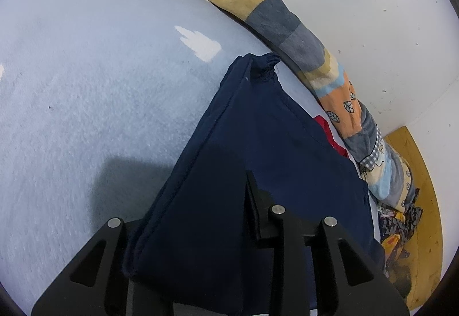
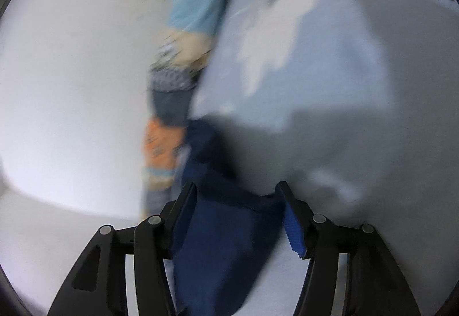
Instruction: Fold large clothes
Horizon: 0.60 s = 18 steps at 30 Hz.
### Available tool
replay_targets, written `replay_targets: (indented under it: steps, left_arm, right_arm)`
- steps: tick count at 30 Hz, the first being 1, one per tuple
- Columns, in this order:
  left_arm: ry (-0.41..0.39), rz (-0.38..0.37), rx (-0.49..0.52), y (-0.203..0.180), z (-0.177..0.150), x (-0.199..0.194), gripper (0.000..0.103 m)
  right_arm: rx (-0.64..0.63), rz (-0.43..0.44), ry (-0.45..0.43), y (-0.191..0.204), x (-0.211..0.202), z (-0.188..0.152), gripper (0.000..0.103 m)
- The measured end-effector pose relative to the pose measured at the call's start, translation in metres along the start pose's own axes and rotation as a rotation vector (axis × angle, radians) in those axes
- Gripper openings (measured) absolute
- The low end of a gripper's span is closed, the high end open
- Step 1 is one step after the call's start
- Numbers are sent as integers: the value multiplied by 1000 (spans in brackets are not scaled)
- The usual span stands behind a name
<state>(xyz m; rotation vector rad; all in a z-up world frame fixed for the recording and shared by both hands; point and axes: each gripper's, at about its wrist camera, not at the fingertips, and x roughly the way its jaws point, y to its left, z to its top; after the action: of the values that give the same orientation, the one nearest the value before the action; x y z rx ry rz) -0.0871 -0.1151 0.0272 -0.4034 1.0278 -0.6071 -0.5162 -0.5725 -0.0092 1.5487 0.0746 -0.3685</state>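
Observation:
A large navy garment (image 1: pixel 258 149) lies folded on the pale blue bed sheet (image 1: pixel 100 86), its gathered end pointing toward the wall. My left gripper (image 1: pixel 246 201) is shut on the garment's near edge; the cloth drapes over and hides the left finger, while the right finger (image 1: pixel 255 209) shows. In the blurred right wrist view the same navy garment (image 2: pixel 223 232) lies between the fingers of my right gripper (image 2: pixel 238 201), which is open, its blue pads (image 2: pixel 294 232) apart from the cloth.
A rolled patchwork quilt (image 1: pixel 272 14) runs along the white wall (image 1: pixel 373 14), also in the right wrist view (image 2: pixel 183 57). A red cloth (image 1: pixel 332 135) peeks from under the garment. More clothes (image 1: pixel 398 227) and a wooden board (image 1: pixel 416 172) lie at the right.

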Motion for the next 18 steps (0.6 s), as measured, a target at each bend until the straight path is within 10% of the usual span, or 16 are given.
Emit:
replay_targets:
  steps: [3, 12, 13, 15, 18]
  left_arm:
    - [-1, -2, -8, 0, 0, 0, 28]
    - [-3, -26, -17, 2, 0, -1, 24]
    - [-8, -28, -9, 1, -1, -2, 20]
    - [-17, -13, 35, -5, -1, -3, 16]
    - [-33, 31, 103, -18, -2, -5, 14]
  right_arm:
    - [14, 107, 58, 22, -11, -14, 60]
    - [-147, -148, 42, 9, 6, -10, 67]
    - [-166, -137, 37, 8, 12, -10, 62]
    - [-211, -200, 46, 10, 20, -15, 10]
    - [-307, -311, 28, 25, 22, -21, 8]
